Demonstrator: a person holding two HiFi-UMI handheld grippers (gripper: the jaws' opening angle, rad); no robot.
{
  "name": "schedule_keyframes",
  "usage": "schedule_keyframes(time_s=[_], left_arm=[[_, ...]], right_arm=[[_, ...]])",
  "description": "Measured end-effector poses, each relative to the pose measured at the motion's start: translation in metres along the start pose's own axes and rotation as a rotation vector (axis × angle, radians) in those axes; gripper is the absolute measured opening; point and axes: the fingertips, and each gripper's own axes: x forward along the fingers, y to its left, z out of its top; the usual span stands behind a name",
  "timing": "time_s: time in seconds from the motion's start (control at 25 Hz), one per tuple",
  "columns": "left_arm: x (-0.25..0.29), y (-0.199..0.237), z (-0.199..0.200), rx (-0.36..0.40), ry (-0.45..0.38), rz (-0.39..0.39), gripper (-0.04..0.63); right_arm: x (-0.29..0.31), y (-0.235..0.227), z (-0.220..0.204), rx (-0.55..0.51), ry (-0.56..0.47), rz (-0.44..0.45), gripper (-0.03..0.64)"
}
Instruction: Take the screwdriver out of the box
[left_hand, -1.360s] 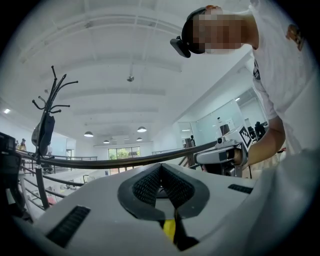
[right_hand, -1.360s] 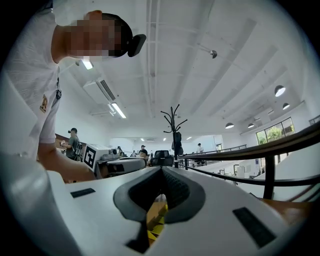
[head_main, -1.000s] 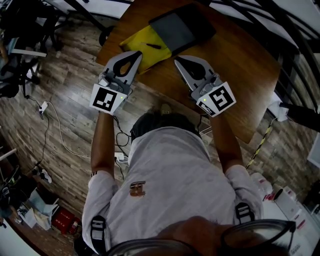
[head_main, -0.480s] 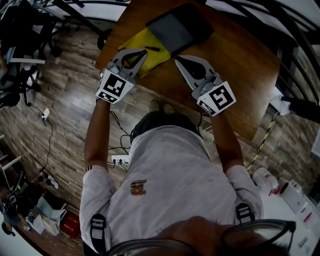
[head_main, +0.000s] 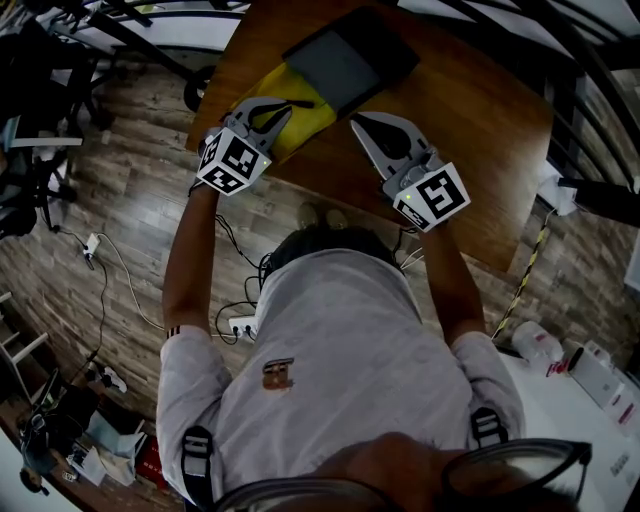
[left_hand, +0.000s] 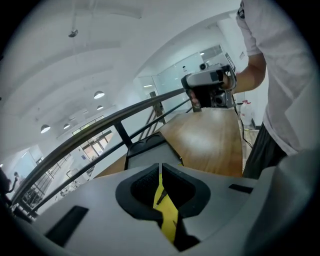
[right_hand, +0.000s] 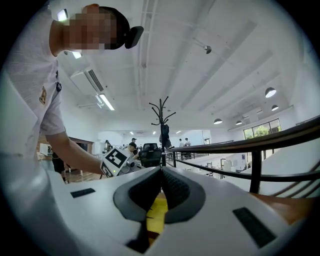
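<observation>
Left of the two, the left gripper (head_main: 281, 104) has dropped and rolled toward the desk (head_main: 470, 120) since the earlier head view, its marker cube (head_main: 235, 160) now over the desk's near edge. The right gripper (head_main: 356, 121) has kept its place beside it. From the head view, the yellow box (head_main: 308, 122) lies open with its dark lid (head_main: 345, 60) flipped back. The screwdriver (head_main: 301, 103) is a thin dark line on the yellow, just past the left fingertips.

In the left gripper view, the left gripper (left_hand: 160, 167) has its fingers pressed together with nothing between them. The screwdriver (left_hand: 161, 197) and the yellow of the box (left_hand: 169, 220) show through the slot below. The lid (left_hand: 150, 152) sits beyond.

In the right gripper view, the right gripper (right_hand: 161, 171) has its fingers together too, empty and pointing level. A strip of the box (right_hand: 156, 212) is under them, and the left gripper's marker cube (right_hand: 116, 159) is across from them.

The main risk, I judge, is coming down with fingers shut: they would nudge the slim tool across the box floor instead of straddling it. Opened late, one fingertip could also catch the box wall or the lid and shift the whole box.
</observation>
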Motion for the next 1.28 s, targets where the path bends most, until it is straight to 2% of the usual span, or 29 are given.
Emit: schedule_keyframes(time_s=[0.24, 0.52, 0.76, 1.28], left_arm=[[0.017, 0.001, -0.016, 0.073, 0.055, -0.077, 0.023], [0.036, 0.006, -0.04, 0.158, 0.127, -0.184, 0.077], [0.057, 0.006, -0.059, 0.182, 0.176, -0.276, 0.126], [0.095, 0.013, -0.088, 0.243, 0.287, -0.431, 0.156]], right_arm=[[0.008, -0.001, 0.0, -0.006, 0.008, -0.021, 0.031], [0.024, -0.003, -0.004, -0.023, 0.032, -0.039, 0.031], [0.034, -0.014, -0.011, -0.015, 0.045, -0.06, 0.031], [0.04, -0.046, -0.022, 0.018, 0.066, -0.115, 0.032]])
